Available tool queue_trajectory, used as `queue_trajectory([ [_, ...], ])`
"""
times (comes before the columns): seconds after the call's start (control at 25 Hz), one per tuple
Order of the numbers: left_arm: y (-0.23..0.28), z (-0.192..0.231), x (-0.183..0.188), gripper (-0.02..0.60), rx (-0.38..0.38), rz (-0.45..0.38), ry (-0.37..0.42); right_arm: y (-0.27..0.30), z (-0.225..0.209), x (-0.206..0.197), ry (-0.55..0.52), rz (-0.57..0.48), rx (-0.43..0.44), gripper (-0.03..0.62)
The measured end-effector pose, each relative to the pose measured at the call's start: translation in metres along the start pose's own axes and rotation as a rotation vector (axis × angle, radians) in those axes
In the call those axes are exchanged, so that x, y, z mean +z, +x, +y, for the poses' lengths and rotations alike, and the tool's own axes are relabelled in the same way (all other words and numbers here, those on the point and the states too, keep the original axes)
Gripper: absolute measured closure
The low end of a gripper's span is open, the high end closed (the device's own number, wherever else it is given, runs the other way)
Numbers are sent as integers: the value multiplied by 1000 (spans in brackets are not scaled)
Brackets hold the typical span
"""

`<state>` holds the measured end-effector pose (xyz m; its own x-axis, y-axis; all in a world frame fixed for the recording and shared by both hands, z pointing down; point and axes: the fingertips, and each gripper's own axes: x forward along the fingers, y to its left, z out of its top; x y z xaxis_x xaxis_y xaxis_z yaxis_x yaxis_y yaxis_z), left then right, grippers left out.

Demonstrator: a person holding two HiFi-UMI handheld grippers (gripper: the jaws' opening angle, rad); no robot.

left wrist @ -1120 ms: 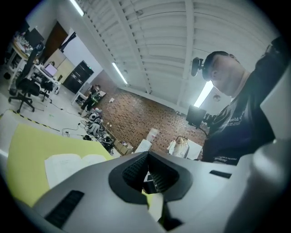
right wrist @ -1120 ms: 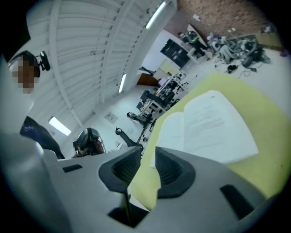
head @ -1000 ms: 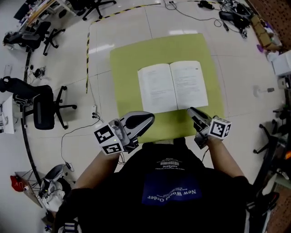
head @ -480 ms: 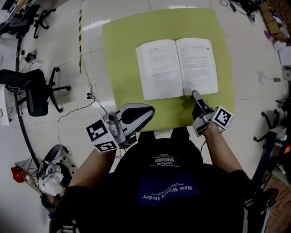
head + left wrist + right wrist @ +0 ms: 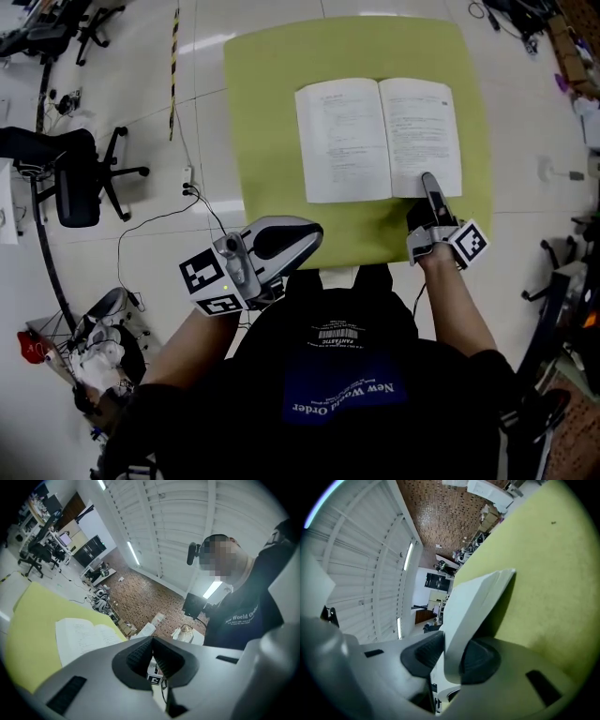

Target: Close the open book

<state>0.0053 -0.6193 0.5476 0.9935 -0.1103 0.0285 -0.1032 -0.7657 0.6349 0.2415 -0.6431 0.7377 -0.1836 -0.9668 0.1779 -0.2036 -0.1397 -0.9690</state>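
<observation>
An open white book lies flat on the yellow-green table. My right gripper reaches onto the near edge of the book's right half. In the right gripper view the book's right half stands between the pads of the right gripper, which are closing and touch it on both sides. My left gripper hovers off the table's near edge, left of the book, pointing level. In the left gripper view the left gripper has its pads together with nothing between them, and the book lies beyond.
A black office chair stands on the white floor to the left, with cables and a yellow-black tape line near the table's left side. Clutter lies at the lower left. The person's black shirt fills the bottom.
My right gripper has moved forward from the table's near edge onto the book's near right edge and now has that edge between its jaws. The left gripper has barely shifted.
</observation>
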Motion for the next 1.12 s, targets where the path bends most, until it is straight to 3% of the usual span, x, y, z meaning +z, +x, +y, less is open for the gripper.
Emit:
queue_trajectory([
  [0.12, -6, -3, -2, 575, 2, -8, -2, 2, 16, -1, -113, 0, 33, 523],
  [0.44, -16, -7, -5, 575, 18, -45, -4, 8, 46, -16, -484, 134, -19, 526],
  [0.92, -45, -11, 0, 575, 58, -124, -13, 18, 75, -41, -817, 248, -70, 523],
  [1.04, -50, -13, 3, 575, 73, -144, -16, 24, 80, -56, -941, 320, -70, 519],
  [1.12, -57, -13, 3, 575, 86, -155, -19, 29, 79, -79, -1096, 421, -79, 505],
])
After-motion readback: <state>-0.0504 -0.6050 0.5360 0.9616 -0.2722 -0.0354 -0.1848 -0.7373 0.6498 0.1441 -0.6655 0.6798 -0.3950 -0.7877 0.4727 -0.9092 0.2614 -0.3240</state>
